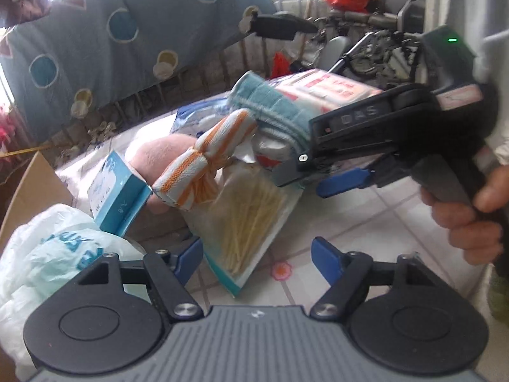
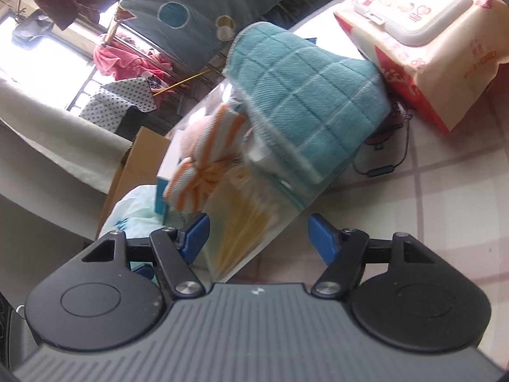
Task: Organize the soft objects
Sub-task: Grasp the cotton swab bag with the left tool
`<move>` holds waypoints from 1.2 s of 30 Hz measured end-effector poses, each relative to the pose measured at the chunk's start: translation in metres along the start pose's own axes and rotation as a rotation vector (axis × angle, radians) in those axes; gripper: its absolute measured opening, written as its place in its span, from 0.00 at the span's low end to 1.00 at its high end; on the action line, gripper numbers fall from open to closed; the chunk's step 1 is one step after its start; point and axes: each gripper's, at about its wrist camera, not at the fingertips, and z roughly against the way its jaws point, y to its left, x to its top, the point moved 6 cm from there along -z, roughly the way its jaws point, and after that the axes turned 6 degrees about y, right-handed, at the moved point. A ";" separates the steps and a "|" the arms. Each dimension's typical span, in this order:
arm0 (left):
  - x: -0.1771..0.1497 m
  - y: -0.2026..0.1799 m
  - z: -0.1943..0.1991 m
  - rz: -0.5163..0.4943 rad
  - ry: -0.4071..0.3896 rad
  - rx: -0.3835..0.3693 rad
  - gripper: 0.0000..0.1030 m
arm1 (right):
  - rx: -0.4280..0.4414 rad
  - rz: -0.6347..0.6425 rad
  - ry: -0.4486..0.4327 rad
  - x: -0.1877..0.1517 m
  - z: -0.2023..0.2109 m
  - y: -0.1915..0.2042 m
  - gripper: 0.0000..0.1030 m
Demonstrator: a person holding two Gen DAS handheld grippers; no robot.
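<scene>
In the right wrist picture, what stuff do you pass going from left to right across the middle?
Cardboard box → orange-and-white striped cloth → teal checked cloth → pack of wet wipes.

Bright daylight floods in from blown-out windows [image 2: 47,51] behind the clutter. Motion blur smears the teal cloth [image 2: 305,102] and striped cloth [image 1: 203,159]; fisheye bending darkens the corners.

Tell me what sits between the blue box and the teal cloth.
The orange-and-white striped cloth lies between the blue box and the teal cloth, with a pink plush behind it. The left wrist view shows this best.
</scene>
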 end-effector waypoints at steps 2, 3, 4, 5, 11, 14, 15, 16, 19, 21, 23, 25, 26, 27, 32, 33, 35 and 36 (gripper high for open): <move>0.001 0.005 -0.018 0.027 0.043 0.005 0.71 | 0.009 -0.008 0.012 0.003 -0.008 -0.007 0.67; 0.003 0.004 -0.028 0.034 0.060 0.006 0.70 | 0.017 -0.014 0.020 0.004 -0.011 -0.010 0.67; 0.003 0.005 -0.035 0.038 0.071 0.009 0.69 | 0.030 -0.018 0.026 0.005 -0.015 -0.012 0.66; 0.004 0.006 -0.042 0.045 0.081 0.012 0.66 | 0.044 -0.024 0.033 0.006 -0.020 -0.014 0.66; 0.003 0.015 -0.050 0.086 0.101 0.024 0.47 | 0.126 -0.066 0.058 0.008 -0.035 -0.018 0.33; 0.002 0.014 -0.044 0.076 0.109 0.009 0.41 | 0.165 -0.084 0.057 0.006 -0.034 -0.017 0.22; 0.002 0.013 -0.042 0.076 0.114 -0.003 0.40 | 0.169 -0.087 0.056 0.005 -0.033 -0.017 0.22; 0.000 0.012 -0.040 0.074 0.118 -0.012 0.40 | 0.175 -0.091 0.056 0.004 -0.032 -0.017 0.21; -0.006 0.003 -0.033 0.067 0.133 -0.059 0.38 | 0.213 -0.134 0.068 -0.004 -0.026 -0.020 0.18; -0.013 -0.002 -0.026 0.060 0.148 -0.099 0.38 | 0.238 -0.162 0.083 -0.013 -0.016 -0.021 0.18; -0.024 -0.009 -0.016 0.050 0.161 -0.145 0.38 | 0.236 -0.166 0.097 -0.025 -0.008 -0.021 0.17; -0.037 -0.016 -0.003 0.035 0.173 -0.196 0.38 | 0.239 -0.162 0.121 -0.037 0.001 -0.021 0.17; -0.043 -0.019 0.003 0.028 0.185 -0.228 0.37 | 0.238 -0.160 0.135 -0.044 0.007 -0.021 0.17; -0.049 -0.026 0.009 0.020 0.195 -0.271 0.36 | 0.229 -0.151 0.149 -0.049 0.012 -0.020 0.18; -0.059 -0.027 0.045 0.007 0.165 -0.396 0.46 | 0.101 -0.114 0.177 -0.074 0.038 -0.026 0.36; -0.056 -0.025 0.050 0.004 0.135 -0.386 0.50 | 0.075 -0.119 0.161 -0.076 0.043 -0.028 0.41; -0.042 -0.020 0.053 -0.004 0.079 -0.338 0.59 | 0.045 -0.129 0.108 -0.077 0.056 -0.030 0.51; -0.036 -0.019 0.052 -0.009 0.055 -0.317 0.59 | 0.040 -0.131 0.081 -0.077 0.062 -0.030 0.51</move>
